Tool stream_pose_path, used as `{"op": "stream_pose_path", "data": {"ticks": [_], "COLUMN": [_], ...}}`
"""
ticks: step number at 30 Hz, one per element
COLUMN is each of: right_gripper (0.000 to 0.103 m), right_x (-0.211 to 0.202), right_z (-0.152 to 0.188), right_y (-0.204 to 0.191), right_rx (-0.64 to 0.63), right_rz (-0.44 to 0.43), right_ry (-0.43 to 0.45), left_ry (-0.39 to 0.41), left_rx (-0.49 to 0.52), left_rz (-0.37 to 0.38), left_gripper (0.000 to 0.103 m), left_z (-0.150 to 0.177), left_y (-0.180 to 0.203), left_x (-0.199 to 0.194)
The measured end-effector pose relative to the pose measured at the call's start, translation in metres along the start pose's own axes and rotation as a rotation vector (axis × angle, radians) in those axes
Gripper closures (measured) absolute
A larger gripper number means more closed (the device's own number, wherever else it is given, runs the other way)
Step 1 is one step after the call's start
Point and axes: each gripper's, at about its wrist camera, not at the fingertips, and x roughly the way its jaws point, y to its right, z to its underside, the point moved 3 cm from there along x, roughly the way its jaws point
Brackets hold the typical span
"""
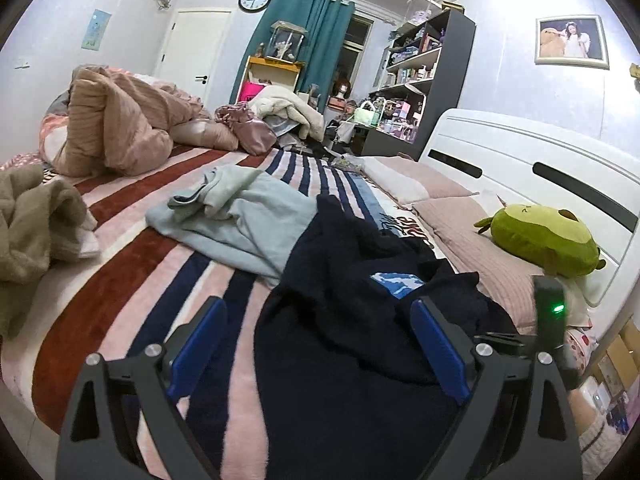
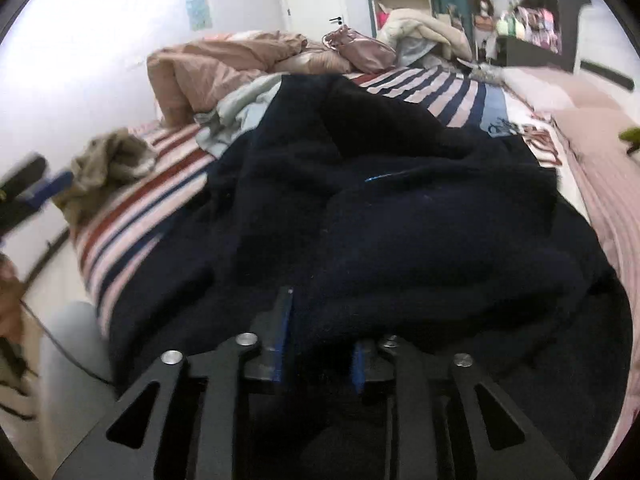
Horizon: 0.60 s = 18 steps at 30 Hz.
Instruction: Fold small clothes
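Note:
A dark navy garment (image 1: 340,280) lies crumpled on the striped blanket (image 1: 120,264), with a blue patch showing in its folds. My left gripper (image 1: 318,320) hovers low over its near edge, jaws wide open, nothing pinched. In the right wrist view the same navy garment (image 2: 400,220) fills the middle. My right gripper (image 2: 322,320) sits down in its folds, jaws a little apart, and dark cloth bulges between the blue pads (image 2: 284,328); the right pad is partly buried. A light blue garment (image 1: 256,216) lies just beyond the navy one.
A khaki garment (image 1: 32,216) is bunched at the bed's left edge. A pink duvet (image 1: 120,120) is heaped at the far end. A green plush toy (image 1: 544,236) rests on pillows (image 1: 460,240) by the white headboard (image 1: 520,152). Shelves stand behind.

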Motion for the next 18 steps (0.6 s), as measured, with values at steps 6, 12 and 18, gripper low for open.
{"op": "stream_pose_path", "data": {"ticks": [6, 12, 18], "right_gripper": [0.039, 0.029, 0.032], "right_x": [-0.061, -0.053, -0.02], "right_z": [0.012, 0.002, -0.021], "right_y": [0.03, 0.072, 0.1], "right_rx": [0.117, 0.262, 0.405], "right_rz": [0.027, -0.015, -0.144], "right_ry": [0.048, 0.092, 0.138], "left_ry": [0.005, -0.01, -0.018], "left_rx": [-0.018, -0.018, -0.006], "left_rz": [0.031, 0.061, 0.034], "left_gripper": [0.012, 0.012, 0.011], "left_z": [-0.001, 0.0, 0.002], "left_y": [0.001, 0.009, 0.007], "left_x": [0.009, 0.016, 0.015]}}
